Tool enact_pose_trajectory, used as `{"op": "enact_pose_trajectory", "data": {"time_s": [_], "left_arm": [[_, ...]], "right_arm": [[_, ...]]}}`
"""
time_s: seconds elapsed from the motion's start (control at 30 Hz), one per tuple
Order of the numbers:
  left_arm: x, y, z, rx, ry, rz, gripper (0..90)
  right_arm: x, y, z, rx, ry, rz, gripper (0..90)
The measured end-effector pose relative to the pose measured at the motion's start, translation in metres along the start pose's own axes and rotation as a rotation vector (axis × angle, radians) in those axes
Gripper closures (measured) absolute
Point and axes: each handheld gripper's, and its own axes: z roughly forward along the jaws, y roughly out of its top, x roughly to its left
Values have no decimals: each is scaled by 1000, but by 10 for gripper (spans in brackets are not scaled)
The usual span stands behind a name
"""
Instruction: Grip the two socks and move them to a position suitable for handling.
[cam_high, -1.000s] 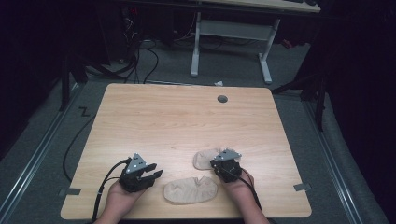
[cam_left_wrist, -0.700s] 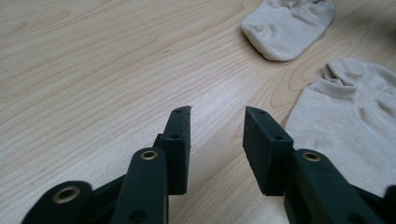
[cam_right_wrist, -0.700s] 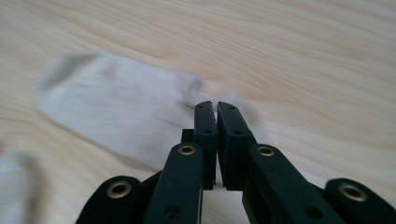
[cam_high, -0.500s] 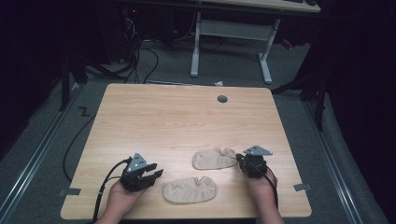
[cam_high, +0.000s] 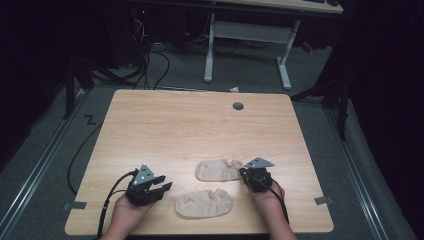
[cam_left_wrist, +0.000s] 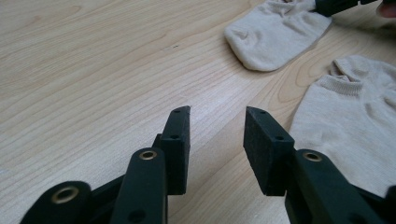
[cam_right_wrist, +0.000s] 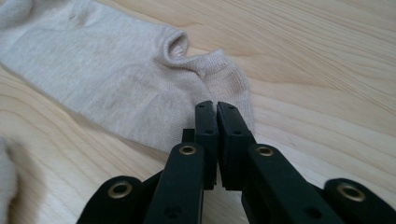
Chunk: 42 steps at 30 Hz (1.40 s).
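Your worktop (cam_high: 165, 130) carries two beige ankle socks: far sock (cam_high: 218, 169), near sock (cam_high: 204, 203) at its 7 o'clock. Your right gripper (cam_right_wrist: 216, 109), fingers closed with nothing visibly between them, sits at the far sock's cuff edge. Your left gripper (cam_left_wrist: 217, 121), fingers wide, rests at 9 o'clock of the near sock.

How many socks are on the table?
2. One sock lies farther from the person, its heel end at the tips of the right gripper. The other sock lies nearer the table's front edge, between the two hands. None seems hidden.
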Motion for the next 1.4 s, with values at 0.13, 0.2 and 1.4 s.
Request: {"op": "enact_pose_trajectory", "data": {"time_s": [0.13, 0.2, 1.4], "left_arm": [[1, -1, 1, 2, 2, -4, 613], [1, -1, 2, 7, 5, -2, 609], [-1, 21, 36, 5, 42, -24, 470]], "right_arm": [[9, 4, 4, -6, 18, -24, 872], [15, 7, 7, -10, 28, -43, 872], [14, 12, -11, -113, 32, -10, 760]]}}
